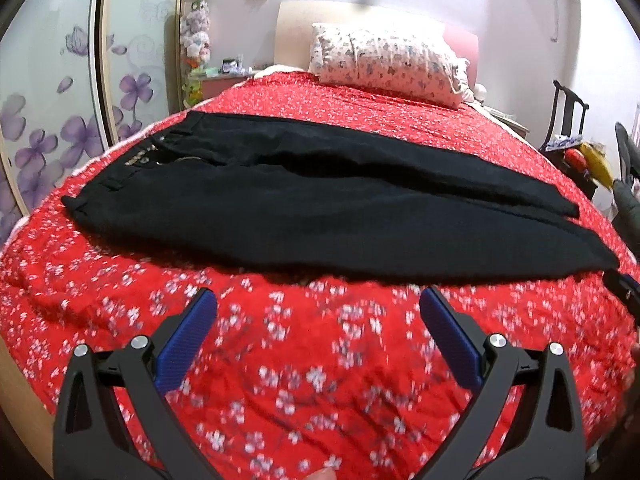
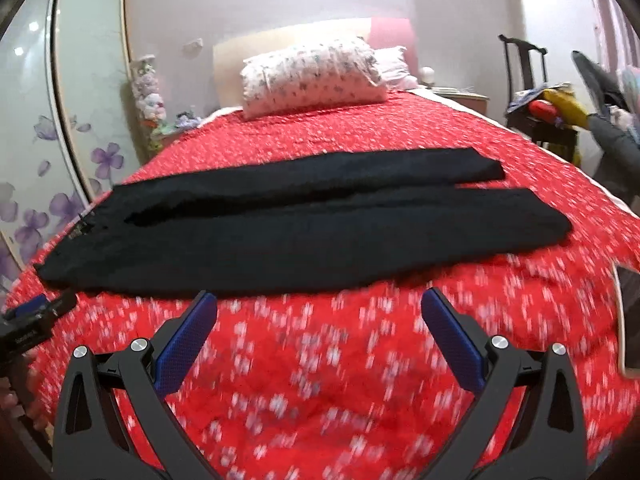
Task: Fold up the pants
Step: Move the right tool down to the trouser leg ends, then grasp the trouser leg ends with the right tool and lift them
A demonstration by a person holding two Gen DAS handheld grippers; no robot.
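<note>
Approaching the pants (image 1: 320, 216), flat on the red bedspread (image 1: 280, 360): left gripper (image 1: 318, 306) and right gripper (image 2: 319, 308) are held spread wide, empty. The near leg is best pinched at both ends together. Long axis runs 9-to-3; waistband at 9 o'clock, cuffs at 3.

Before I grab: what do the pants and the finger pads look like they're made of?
The pants look like a soft, matte black woven fabric, perhaps cotton or denim; they lie limp and flat on the bedspread, showing no sheen. The exact weave is too blurred to tell. The left gripper pads look like blue rubbery plastic with a fine ribbed texture, on glossy black plastic arms.
</note>
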